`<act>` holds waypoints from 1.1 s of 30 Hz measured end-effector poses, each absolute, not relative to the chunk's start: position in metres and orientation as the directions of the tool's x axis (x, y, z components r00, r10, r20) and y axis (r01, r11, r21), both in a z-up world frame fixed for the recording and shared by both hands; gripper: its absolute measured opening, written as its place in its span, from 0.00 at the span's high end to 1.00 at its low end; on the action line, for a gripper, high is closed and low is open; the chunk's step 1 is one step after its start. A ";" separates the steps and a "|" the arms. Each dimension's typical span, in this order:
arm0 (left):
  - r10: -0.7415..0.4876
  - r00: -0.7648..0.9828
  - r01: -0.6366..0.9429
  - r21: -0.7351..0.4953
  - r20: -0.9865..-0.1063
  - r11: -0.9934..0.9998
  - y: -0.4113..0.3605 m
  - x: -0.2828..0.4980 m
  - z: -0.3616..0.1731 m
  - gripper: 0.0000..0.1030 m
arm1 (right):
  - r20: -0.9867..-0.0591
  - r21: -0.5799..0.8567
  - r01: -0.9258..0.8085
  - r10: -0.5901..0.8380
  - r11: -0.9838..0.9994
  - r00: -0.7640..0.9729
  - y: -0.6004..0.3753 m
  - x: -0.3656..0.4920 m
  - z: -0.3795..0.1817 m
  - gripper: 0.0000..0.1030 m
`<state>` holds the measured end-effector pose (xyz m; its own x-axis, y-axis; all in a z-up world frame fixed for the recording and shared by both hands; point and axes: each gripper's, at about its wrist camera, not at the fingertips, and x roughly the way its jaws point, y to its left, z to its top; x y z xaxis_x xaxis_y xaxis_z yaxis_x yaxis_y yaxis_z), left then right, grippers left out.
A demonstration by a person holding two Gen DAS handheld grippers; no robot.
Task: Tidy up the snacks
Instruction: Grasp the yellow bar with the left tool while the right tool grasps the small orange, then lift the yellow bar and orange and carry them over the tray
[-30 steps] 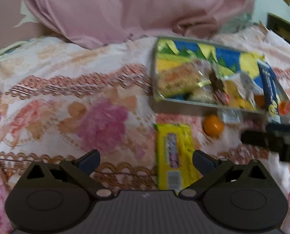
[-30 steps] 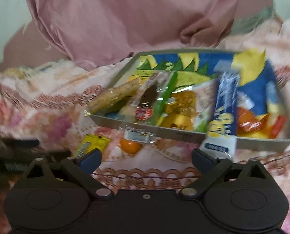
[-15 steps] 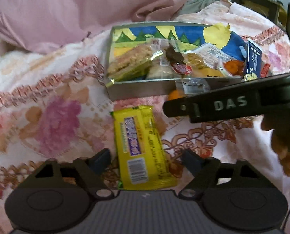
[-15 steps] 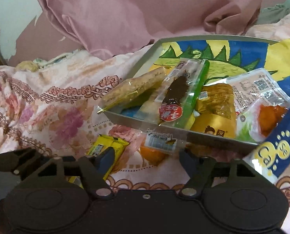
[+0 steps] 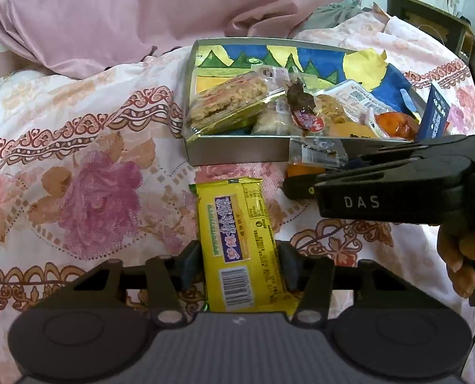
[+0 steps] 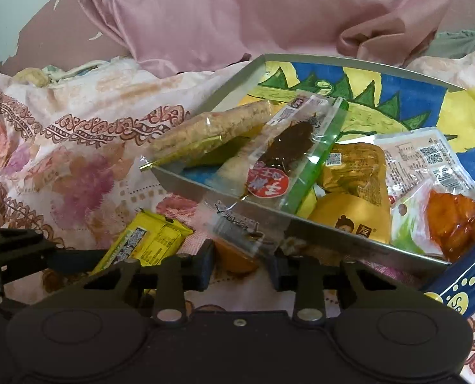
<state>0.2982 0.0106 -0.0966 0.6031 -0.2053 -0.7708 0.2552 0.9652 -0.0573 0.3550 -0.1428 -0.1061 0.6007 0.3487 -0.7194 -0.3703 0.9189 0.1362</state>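
A yellow snack bar (image 5: 239, 243) lies on the floral bedspread, between the fingers of my left gripper (image 5: 237, 268), which press its two sides. It also shows in the right wrist view (image 6: 147, 240). An orange snack in a clear wrapper (image 6: 237, 246) lies just outside the tray's front wall, between the fingers of my right gripper (image 6: 240, 267), which have closed in on it. The grey tray (image 5: 237, 153) with a painted bottom holds several wrapped snacks. The right gripper shows from the side in the left wrist view (image 5: 304, 185).
A pink pillow (image 5: 160, 9) lies behind the tray. A blue packet (image 6: 464, 288) leans over the tray's right front corner (image 6: 423, 259). A dark picture frame (image 5: 429, 19) stands at the far right. The floral bedspread (image 5: 77, 166) spreads to the left.
Both grippers moved forward and down and closed: the left around the yellow bar, the right around the orange snack by the tray.
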 end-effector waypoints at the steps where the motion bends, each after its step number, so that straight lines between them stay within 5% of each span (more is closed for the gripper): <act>1: -0.208 0.603 0.254 -0.061 -0.771 0.965 0.011 0.298 -0.096 0.46 | -0.719 0.135 -0.375 0.351 0.917 0.600 -0.143 0.354 -0.105 0.65; 15: -0.365 0.600 0.225 -0.287 -0.712 0.931 0.015 0.297 -0.086 0.47 | -0.687 0.073 -0.478 0.392 0.875 0.612 -0.149 0.337 -0.083 0.65; 26: -0.412 0.710 0.266 -0.324 -0.571 0.908 -0.019 0.304 -0.048 0.48 | -0.600 0.125 -0.390 0.383 0.912 0.702 -0.199 0.345 -0.051 0.65; 33: -0.417 0.701 0.294 -0.299 -0.578 0.908 -0.066 0.343 -0.049 0.48 | -0.584 0.140 -0.289 0.315 0.947 0.749 -0.245 0.359 -0.049 0.65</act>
<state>0.3425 -0.0659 -0.0489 0.7013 -0.4172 -0.5780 0.2938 0.9080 -0.2989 0.3588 -0.2451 -0.0493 0.7486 0.3146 -0.5837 -0.2888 0.9471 0.1401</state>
